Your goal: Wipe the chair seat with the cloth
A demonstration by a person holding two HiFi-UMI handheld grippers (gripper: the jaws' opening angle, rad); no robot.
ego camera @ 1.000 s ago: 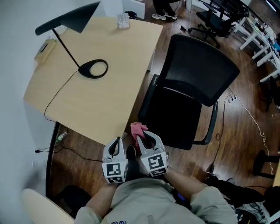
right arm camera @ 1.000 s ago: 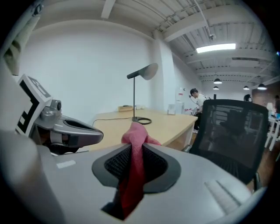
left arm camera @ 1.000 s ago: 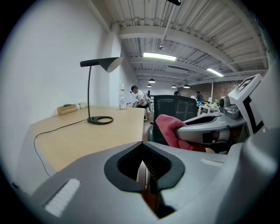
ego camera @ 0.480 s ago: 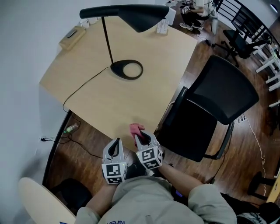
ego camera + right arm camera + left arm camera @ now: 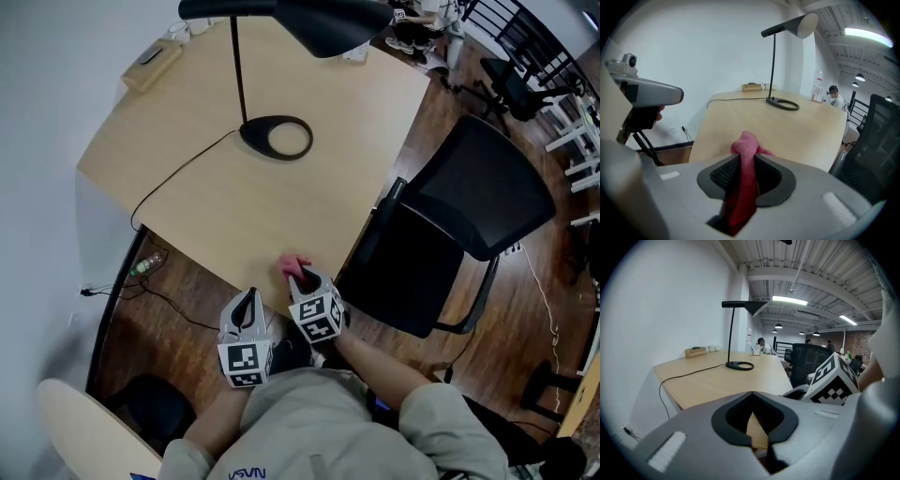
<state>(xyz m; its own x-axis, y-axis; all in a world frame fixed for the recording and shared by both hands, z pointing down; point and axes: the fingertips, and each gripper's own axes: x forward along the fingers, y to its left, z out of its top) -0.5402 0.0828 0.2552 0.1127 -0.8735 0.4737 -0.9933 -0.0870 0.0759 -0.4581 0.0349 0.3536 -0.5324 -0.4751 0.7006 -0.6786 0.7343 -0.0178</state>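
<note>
Your right gripper (image 5: 306, 281) has the pink cloth (image 5: 744, 161) between its jaws, pads on it, jaws opening. Cloth sticks up past the jaw tips, over the near edge of the desk (image 5: 225, 216). Chair seat (image 5: 417, 281) is just right of that gripper, not touching the cloth. Your left gripper (image 5: 249, 298) is just beside it on the left, jaws closed, empty.

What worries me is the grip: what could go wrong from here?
1. The right gripper is opening its jaws with the cloth between them; it may drop onto the table edge or the floor.
2. The cloth is at the table edge, not over the chair seat, so a release here would leave the seat unwiped.
</note>
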